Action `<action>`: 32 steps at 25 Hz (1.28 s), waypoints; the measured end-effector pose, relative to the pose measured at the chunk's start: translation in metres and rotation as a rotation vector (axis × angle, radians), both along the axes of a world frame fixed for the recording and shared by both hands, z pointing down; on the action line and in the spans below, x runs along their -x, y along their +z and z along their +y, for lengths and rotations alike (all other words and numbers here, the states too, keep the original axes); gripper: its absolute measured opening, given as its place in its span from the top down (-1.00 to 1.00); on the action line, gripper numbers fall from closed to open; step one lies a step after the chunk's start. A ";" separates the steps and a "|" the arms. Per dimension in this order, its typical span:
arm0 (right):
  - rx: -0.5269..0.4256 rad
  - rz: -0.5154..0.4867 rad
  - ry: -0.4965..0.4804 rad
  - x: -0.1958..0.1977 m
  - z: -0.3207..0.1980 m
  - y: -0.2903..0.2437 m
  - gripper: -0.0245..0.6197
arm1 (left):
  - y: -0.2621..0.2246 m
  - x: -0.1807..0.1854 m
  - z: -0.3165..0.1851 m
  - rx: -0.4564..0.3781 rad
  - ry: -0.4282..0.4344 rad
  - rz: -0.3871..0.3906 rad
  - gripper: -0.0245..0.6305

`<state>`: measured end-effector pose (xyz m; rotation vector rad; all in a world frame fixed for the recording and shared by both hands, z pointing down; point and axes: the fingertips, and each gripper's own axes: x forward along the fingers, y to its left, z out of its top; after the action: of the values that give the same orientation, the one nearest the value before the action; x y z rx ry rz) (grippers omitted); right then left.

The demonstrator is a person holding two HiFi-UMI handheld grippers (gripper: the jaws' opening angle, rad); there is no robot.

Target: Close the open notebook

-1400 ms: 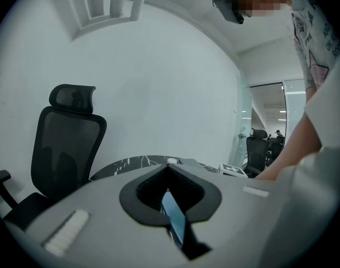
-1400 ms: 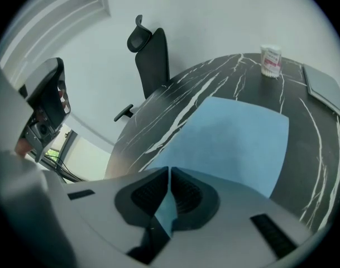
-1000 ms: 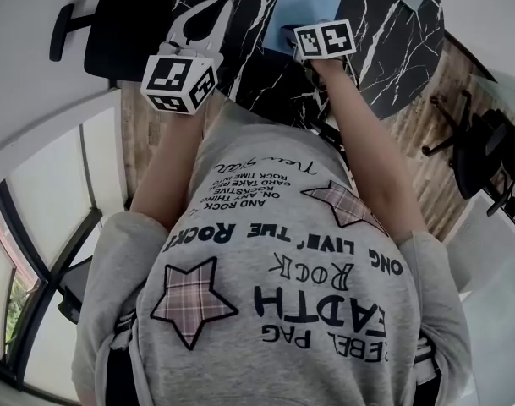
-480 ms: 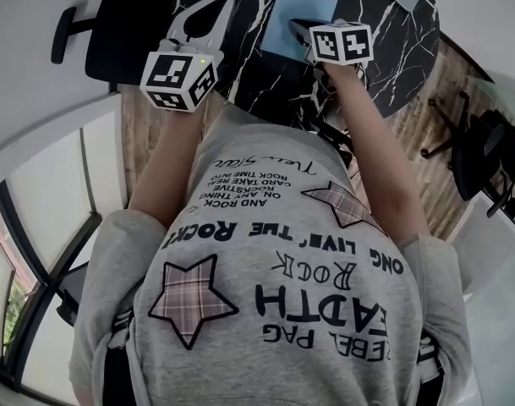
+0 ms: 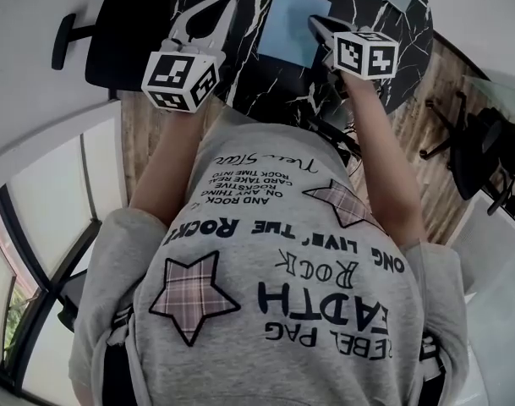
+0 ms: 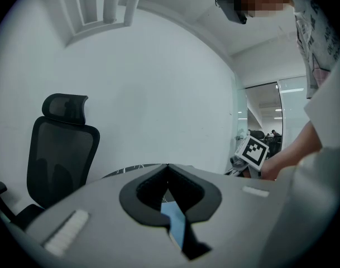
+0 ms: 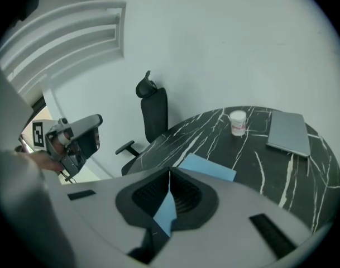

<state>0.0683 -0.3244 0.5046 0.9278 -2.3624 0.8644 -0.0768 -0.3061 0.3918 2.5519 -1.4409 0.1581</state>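
Observation:
A blue notebook (image 5: 295, 24) lies shut and flat on the black marble table (image 5: 392, 41). In the right gripper view the notebook (image 7: 206, 167) shows just beyond the jaws. My right gripper (image 5: 315, 24) hangs above the notebook's right edge, apart from it, shut with nothing between its jaws (image 7: 170, 172). My left gripper (image 5: 224, 5) hovers over the table's left side, left of the notebook. Its tips meet (image 6: 168, 166) and hold nothing. A strip of the blue cover (image 6: 174, 222) shows through the gap lower down.
A white cup (image 7: 238, 121) and a closed grey laptop (image 7: 288, 133) sit at the table's far side. A black office chair (image 7: 153, 113) stands behind the table, and more dark chairs (image 5: 481, 150) stand on the wooden floor to the right.
My right gripper has lifted off the notebook's near edge and drifted right. The notebook now shows whole and flat. The left gripper has stayed put.

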 end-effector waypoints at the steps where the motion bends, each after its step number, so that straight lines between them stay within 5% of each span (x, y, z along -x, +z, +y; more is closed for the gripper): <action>1: -0.005 -0.006 0.018 -0.005 -0.001 -0.006 0.88 | -0.002 0.000 0.000 -0.003 0.000 0.001 0.90; 8: -0.085 -0.061 0.110 -0.040 -0.008 -0.056 0.88 | -0.015 0.000 0.000 -0.025 0.000 0.011 0.90; 16: -0.302 -0.164 0.243 -0.090 -0.010 -0.138 0.88 | -0.030 -0.001 0.002 -0.047 -0.004 0.044 0.90; 25: -0.478 -0.121 0.305 -0.113 0.019 -0.194 0.88 | -0.060 0.000 0.006 -0.101 -0.003 0.064 0.90; 32: -0.507 -0.129 0.309 -0.112 0.029 -0.205 0.89 | -0.069 -0.004 0.008 -0.126 0.008 0.060 0.90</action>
<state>0.1800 -0.2951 0.2995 1.5060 -2.6500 0.4354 -0.0724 -0.2982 0.3226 2.6375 -1.4629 -0.0080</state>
